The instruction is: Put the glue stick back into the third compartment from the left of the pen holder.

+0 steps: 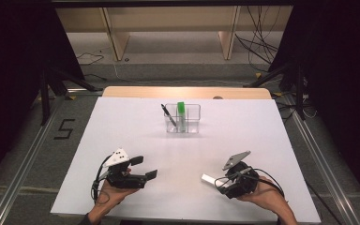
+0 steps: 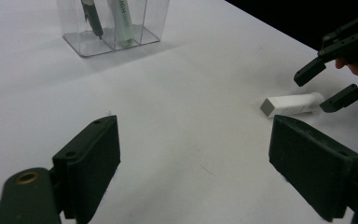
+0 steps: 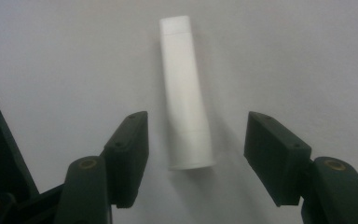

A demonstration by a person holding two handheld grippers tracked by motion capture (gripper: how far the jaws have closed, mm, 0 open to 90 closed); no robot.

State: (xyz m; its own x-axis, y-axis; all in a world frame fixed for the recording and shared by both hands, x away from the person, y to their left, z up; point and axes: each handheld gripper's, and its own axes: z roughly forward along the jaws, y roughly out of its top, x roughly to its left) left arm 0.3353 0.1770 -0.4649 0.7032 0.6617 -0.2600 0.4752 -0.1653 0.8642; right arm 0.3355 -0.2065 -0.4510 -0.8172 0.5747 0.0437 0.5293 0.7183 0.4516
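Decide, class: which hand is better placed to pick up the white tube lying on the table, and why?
Right. The right gripper already has the white tube lying between its open fingers, not yet gripped. The left gripper sits apart from the tube, open with nothing between its fingers.

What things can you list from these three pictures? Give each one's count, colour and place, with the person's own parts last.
table: one, white, under everything
holder: one, clear, compartments, far middle of table
pen: one, black, leaning in holder's left compartment
marker: one, green cap, upright in holder
tube: one, white, flat on table, between the right gripper's pads, untouched
shelving: pale wood, beyond the table
left gripper: black, open, near left
right gripper: black, open, near right
hands: two, bottom edge
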